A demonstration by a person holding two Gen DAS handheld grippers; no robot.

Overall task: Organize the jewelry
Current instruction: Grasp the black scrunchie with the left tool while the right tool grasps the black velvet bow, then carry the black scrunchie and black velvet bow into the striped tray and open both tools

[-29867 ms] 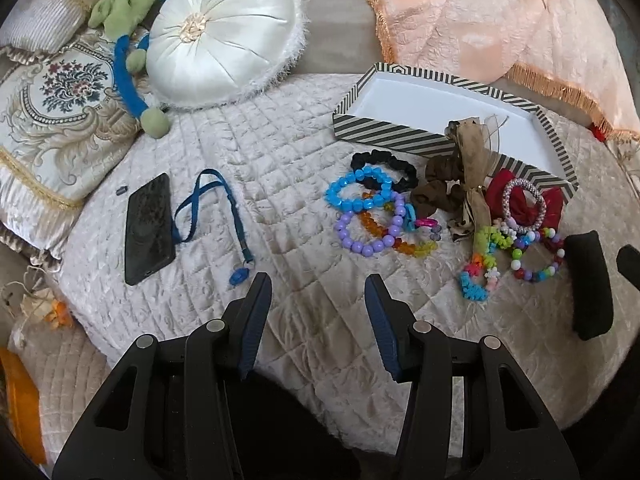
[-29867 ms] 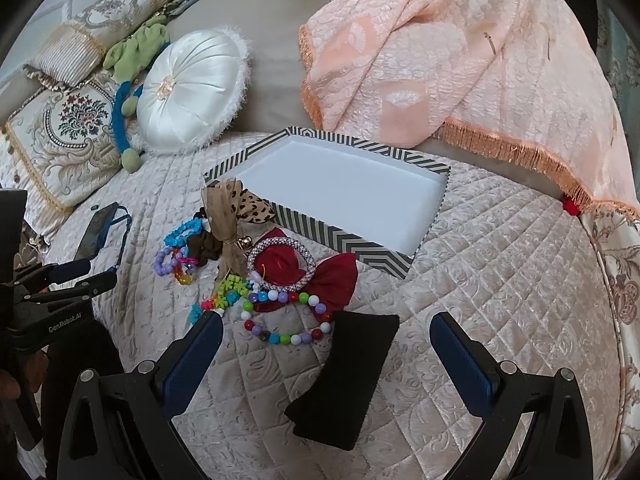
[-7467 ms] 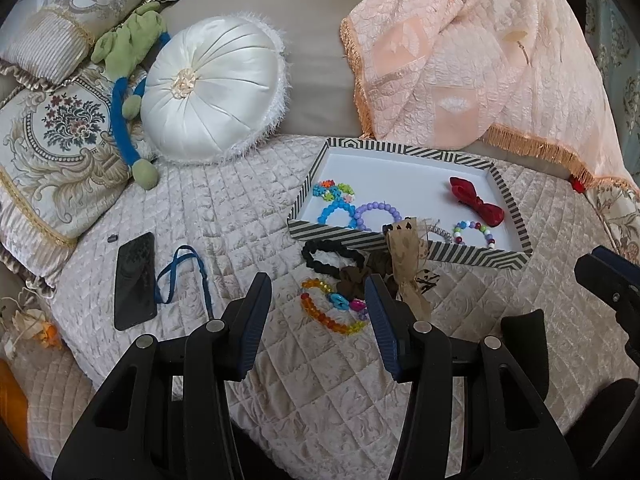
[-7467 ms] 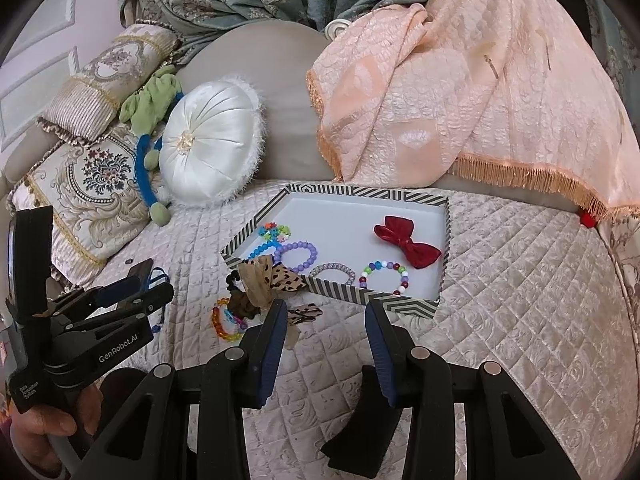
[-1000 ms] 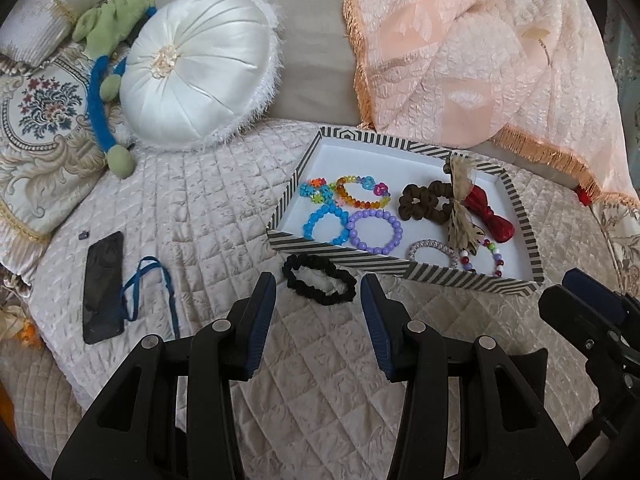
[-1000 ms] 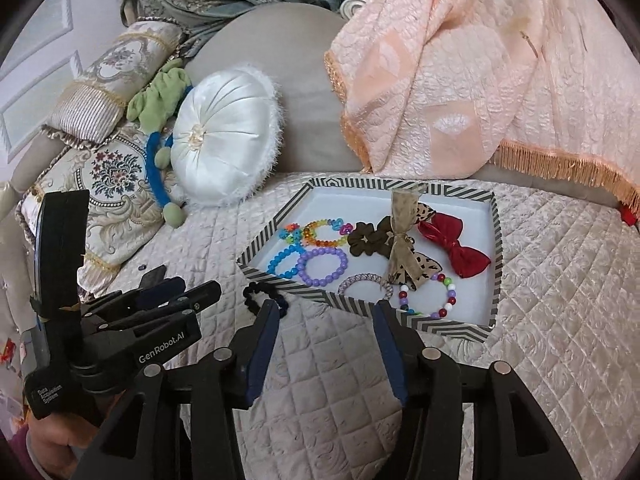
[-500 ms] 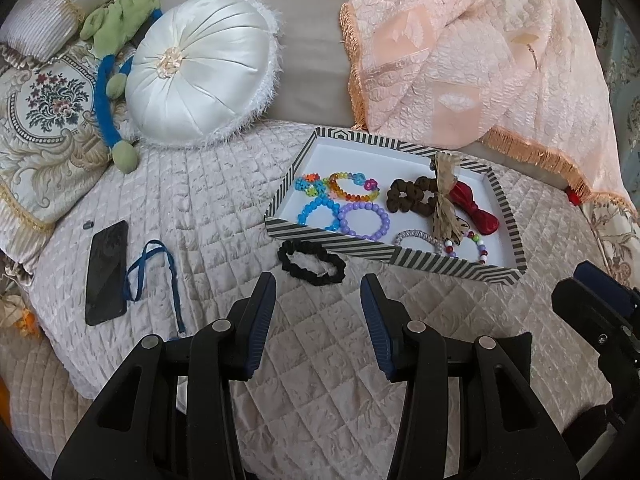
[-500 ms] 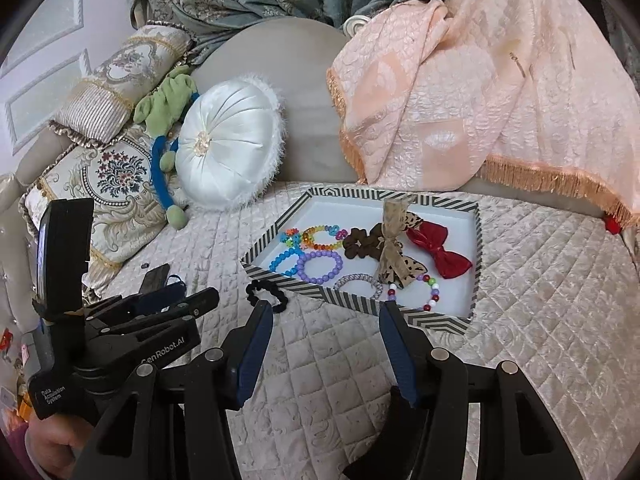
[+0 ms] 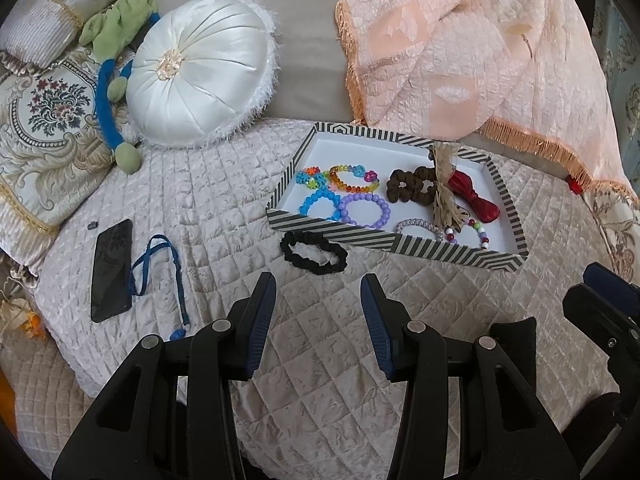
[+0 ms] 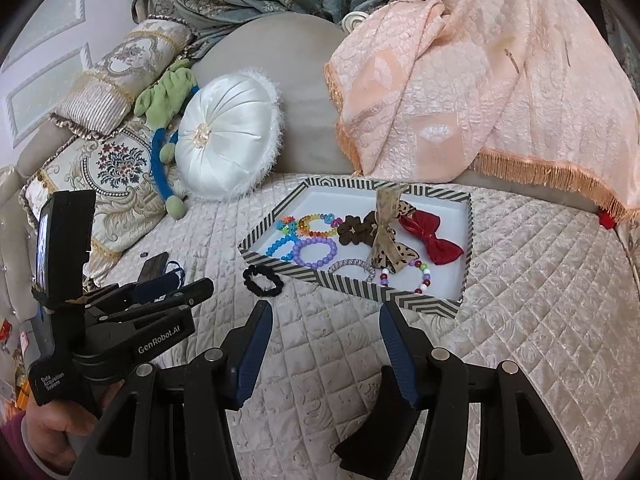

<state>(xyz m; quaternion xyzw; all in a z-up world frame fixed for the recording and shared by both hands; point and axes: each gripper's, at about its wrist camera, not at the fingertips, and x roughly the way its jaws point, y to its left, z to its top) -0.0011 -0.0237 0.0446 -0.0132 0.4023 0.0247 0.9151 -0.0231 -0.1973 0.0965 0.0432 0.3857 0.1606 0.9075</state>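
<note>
A striped-edged white tray [image 9: 384,242] [image 10: 352,286] on the quilted bed holds several bead bracelets, a brown scrunchie [image 9: 412,190], a leopard ribbon bow [image 10: 386,240] and a red bow [image 9: 474,200] [image 10: 434,238]. A black scrunchie [image 9: 313,252] [image 10: 263,280] lies on the quilt just outside the tray's near left edge. My left gripper [image 9: 318,300] is open and empty, a little short of the black scrunchie. My right gripper [image 10: 326,322] is open and empty, in front of the tray.
A black phone [image 9: 112,270] and blue lanyard [image 9: 160,268] lie at left. A black cloth piece [image 10: 380,428] [image 9: 516,340] lies on the quilt near the right gripper. A white round pillow [image 9: 204,68], embroidered cushions and a peach blanket [image 9: 460,48] stand behind.
Both grippers have drawn back and up slightly from the tray; the view widened. The right gripper's jaws stand a little wider apart. The black scrunchie and tray contents have not moved.
</note>
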